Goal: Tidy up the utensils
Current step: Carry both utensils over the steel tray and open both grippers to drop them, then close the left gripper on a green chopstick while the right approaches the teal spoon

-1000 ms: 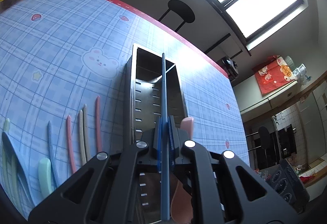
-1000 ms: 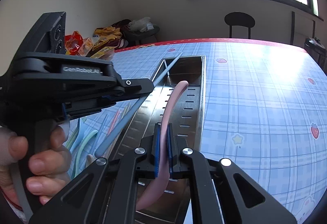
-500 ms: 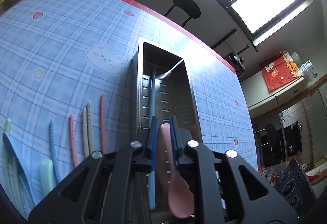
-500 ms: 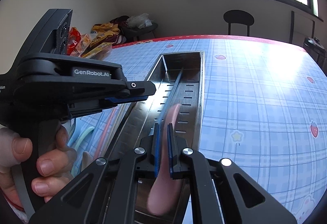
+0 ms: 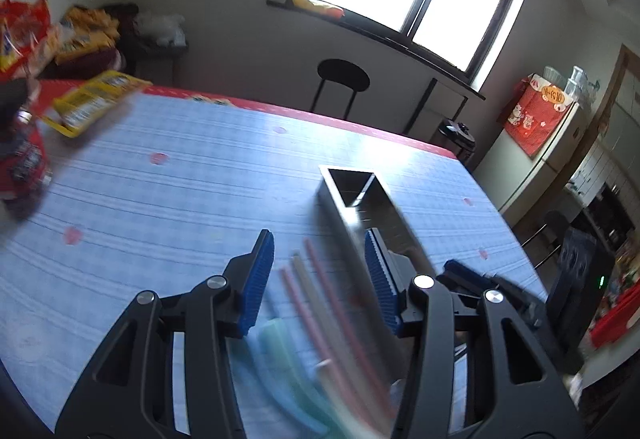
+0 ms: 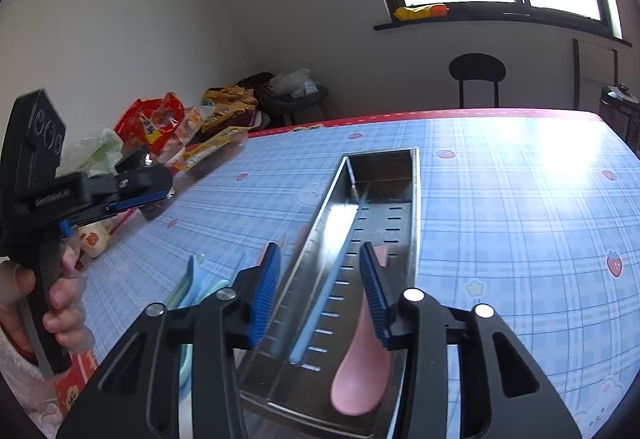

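Observation:
A long steel utensil tray (image 6: 384,215) lies on the blue checked tablecloth. A pink spoon (image 6: 358,379) and a blue chopstick (image 6: 328,287) lie inside it. My right gripper (image 6: 320,291) is open and empty above the tray's near end. My left gripper (image 5: 318,279) is open and empty, left of the tray (image 5: 360,195), above a blurred row of pink, beige and green utensils (image 5: 320,323). The left gripper also shows in the right wrist view (image 6: 136,195), held in a hand.
Snack packets (image 6: 192,127) and a yellow packet (image 5: 92,103) lie at the table's far left. A red can (image 5: 20,167) stands at the left edge. A black stool (image 6: 476,75) stands beyond the table. Green spoons (image 6: 192,283) lie left of the tray.
Both grippers have opened. The pink spoon and blue chopstick now lie in the tray. My left gripper swung left, off the tray and over the loose utensils.

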Available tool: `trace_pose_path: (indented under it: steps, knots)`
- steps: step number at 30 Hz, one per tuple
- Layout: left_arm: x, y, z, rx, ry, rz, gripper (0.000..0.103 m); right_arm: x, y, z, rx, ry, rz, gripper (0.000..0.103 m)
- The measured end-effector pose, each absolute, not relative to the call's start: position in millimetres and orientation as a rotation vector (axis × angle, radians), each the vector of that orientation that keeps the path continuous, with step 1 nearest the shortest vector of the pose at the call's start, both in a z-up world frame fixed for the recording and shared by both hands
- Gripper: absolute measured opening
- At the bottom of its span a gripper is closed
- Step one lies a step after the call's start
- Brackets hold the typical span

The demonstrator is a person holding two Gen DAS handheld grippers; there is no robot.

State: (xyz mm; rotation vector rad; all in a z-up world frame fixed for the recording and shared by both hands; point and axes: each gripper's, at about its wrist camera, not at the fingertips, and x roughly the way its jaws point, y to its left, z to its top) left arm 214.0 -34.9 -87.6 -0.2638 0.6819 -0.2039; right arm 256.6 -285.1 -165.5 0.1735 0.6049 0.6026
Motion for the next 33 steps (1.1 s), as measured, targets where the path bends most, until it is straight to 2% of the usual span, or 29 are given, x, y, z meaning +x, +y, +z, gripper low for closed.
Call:
trace_pose_path:
  steps: [7,14,16,19,23,33]
  knots:
    - [147.1,14.3,-92.8,-0.137,0.682,-0.208,0.046,220.7,-267.8,-146.4,0.182,0.581,0.66,0.029]
    - [113.6,21.6,-121.7,-0.049,0.714,-0.24,0.046,179.9,-239.5,-159.4,0.157,0.675,0.713,0.027]
    - [109.0,20.1,-131.3,-0.034,0.718,-0.244,0.046,172.2,-232.9,-164.0,0.149,0.702,0.715,0.027]
    - [107.9,23.0,-145.0,-0.06,0.744,-0.265,0.042,165.3,-219.2,-169.7,0.123,0.739,0.72,0.02]
    - [114.6,29.8,-159.6,-0.098,0.78,-0.273,0.029,163.3,-197.2,-172.7,0.08,0.766,0.735,0.014]
    - [114.3,23.1,-172.0,-0.075,0.775,-0.29,0.029,158.1,-197.8,-189.1,0.081,0.84,0.655,0.014]
